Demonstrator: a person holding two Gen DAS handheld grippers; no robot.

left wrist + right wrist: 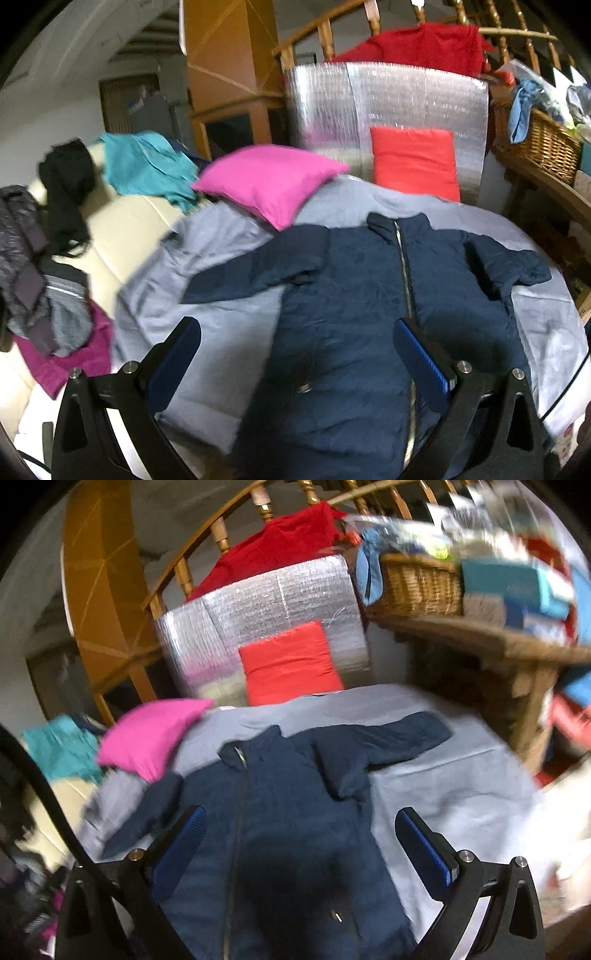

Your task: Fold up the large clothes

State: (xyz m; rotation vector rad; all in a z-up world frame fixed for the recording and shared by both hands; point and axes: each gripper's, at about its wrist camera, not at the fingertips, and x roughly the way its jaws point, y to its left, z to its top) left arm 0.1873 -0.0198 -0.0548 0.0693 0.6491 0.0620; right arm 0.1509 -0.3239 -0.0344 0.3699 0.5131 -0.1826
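Note:
A navy blue zip-up jacket point(354, 295) lies flat, front up, on a light grey sheet point(221, 325), collar away from me and both sleeves spread out to the sides. My left gripper point(297, 332) hovers open above the jacket's lower left half, nothing between its blue pads point(421, 354). In the right wrist view the same jacket point(288, 812) fills the centre, and my right gripper point(301, 823) hangs open over its lower body, holding nothing. The jacket's hem is hidden under the grippers.
A pink pillow point(269, 181) and a red cushion point(413, 162) sit behind the jacket against a silver foil panel point(388, 103). Loose clothes point(48, 266) pile up at the left on a cream sofa point(122, 221). A wicker basket point(417, 583) stands on a wooden shelf at the right.

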